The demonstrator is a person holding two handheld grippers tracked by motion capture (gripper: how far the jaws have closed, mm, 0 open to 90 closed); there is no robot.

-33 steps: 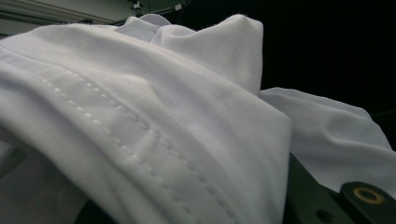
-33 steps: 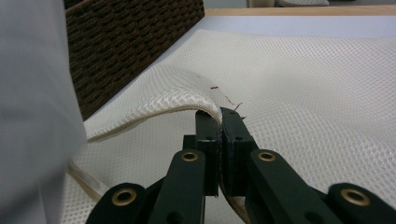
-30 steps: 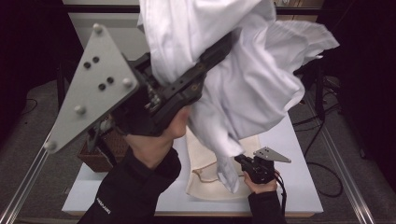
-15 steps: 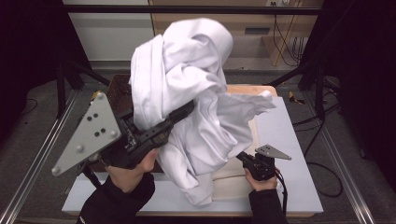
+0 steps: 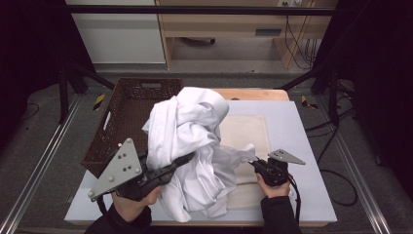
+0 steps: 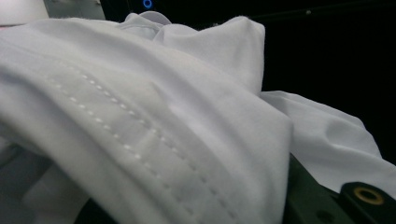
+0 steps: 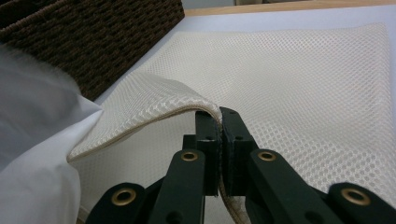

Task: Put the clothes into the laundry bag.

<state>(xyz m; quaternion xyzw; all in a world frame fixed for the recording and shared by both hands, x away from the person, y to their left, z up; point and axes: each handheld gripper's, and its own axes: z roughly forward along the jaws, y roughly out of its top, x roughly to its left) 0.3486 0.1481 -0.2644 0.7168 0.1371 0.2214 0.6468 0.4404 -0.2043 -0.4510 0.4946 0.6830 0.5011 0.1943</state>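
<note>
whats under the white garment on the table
The white garment lies over the cream mesh bag, whose edge the right gripper pinches up. How far the bag reaches beneath it is covered.

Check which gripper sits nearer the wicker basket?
Left. The left gripper, buried in the white garment, sits just off the wicker basket's near right corner. The right gripper, clamped on the mesh bag's edge, is farther right.
</note>
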